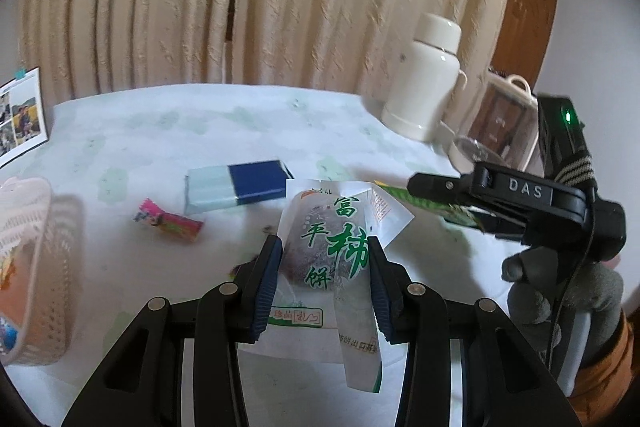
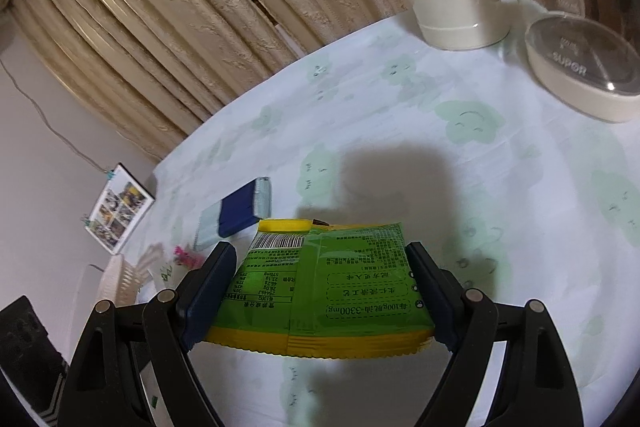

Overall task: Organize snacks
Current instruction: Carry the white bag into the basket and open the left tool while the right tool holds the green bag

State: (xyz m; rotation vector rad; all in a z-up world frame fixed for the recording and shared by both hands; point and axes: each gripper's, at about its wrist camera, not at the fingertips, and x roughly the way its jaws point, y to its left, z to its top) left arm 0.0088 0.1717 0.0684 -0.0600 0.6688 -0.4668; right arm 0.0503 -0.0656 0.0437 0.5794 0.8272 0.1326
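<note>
My left gripper [image 1: 325, 249] is shut on a white persimmon-cake packet [image 1: 334, 247] with green characters, held above the table. My right gripper [image 2: 320, 267] is shut on a green and yellow snack bag [image 2: 324, 283], lifted off the tablecloth; in the left wrist view that right gripper [image 1: 452, 195] hangs at the right with the green bag [image 1: 432, 203] in it. A blue and pale-blue pack [image 1: 238, 185] and a pink candy wrapper [image 1: 168, 221] lie on the table. A white lattice basket [image 1: 34, 267] stands at the left edge with snacks inside.
A cream thermos jug [image 1: 426, 79] and a cream lidded cooker [image 2: 584, 67] stand at the back right. A photo card [image 1: 20, 115] hangs at the left wall. Beige curtains close off the back. A gloved hand [image 1: 560, 291] holds the right gripper.
</note>
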